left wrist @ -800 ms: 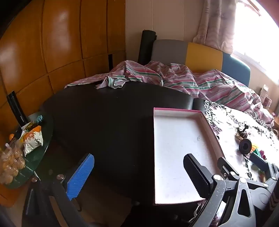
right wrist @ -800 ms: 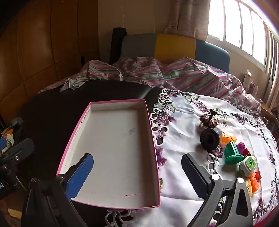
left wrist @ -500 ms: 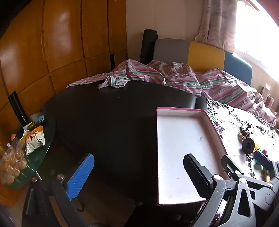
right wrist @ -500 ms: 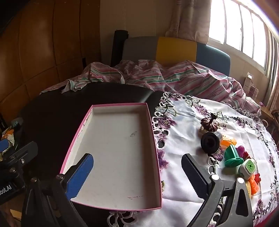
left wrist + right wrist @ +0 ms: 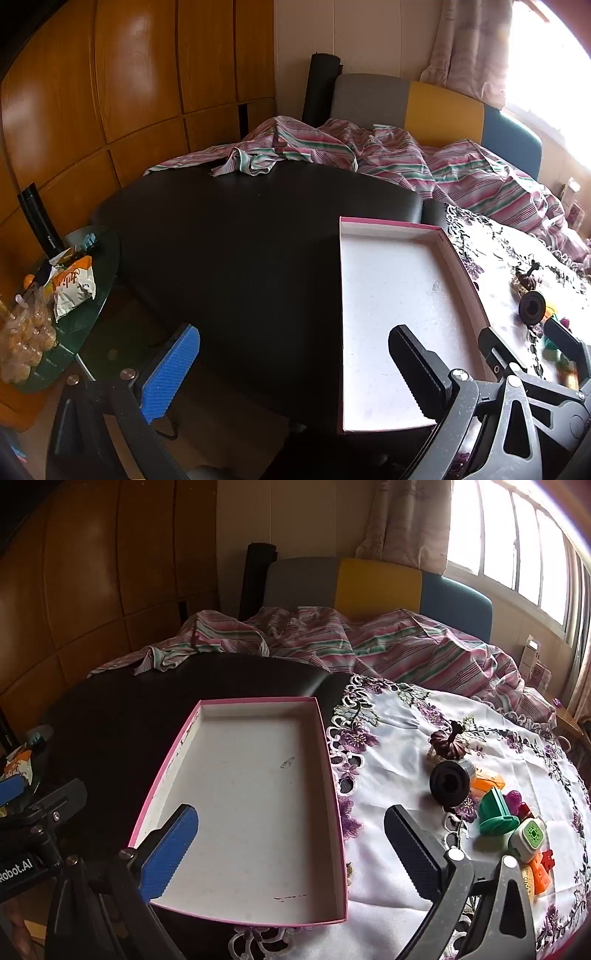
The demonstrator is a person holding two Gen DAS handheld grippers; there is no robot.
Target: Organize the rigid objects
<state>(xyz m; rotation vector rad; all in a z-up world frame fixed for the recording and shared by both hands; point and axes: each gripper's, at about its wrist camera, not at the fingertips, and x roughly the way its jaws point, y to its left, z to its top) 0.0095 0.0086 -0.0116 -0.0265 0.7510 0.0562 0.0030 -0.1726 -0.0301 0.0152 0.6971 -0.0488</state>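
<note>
An empty pink-rimmed white tray (image 5: 243, 797) lies on the table between black surface and embroidered white cloth; it also shows in the left wrist view (image 5: 391, 317). To its right on the cloth lie small objects: a black cylinder (image 5: 450, 783), a dark purple pumpkin-shaped piece (image 5: 447, 744), a green piece (image 5: 496, 814), a white-green piece (image 5: 529, 835) and orange pieces (image 5: 540, 876). My right gripper (image 5: 291, 849) is open and empty above the tray's near end. My left gripper (image 5: 295, 365) is open and empty, over the black surface left of the tray.
A striped pink blanket (image 5: 332, 642) covers a sofa behind the table. A green side table (image 5: 74, 314) at the left carries snack bags. The embroidered cloth (image 5: 406, 716) covers the table's right half. Wooden panels line the left wall.
Both grippers have drawn slightly back and up from the table, so the tray sits a little farther away. Both stay open and empty.
</note>
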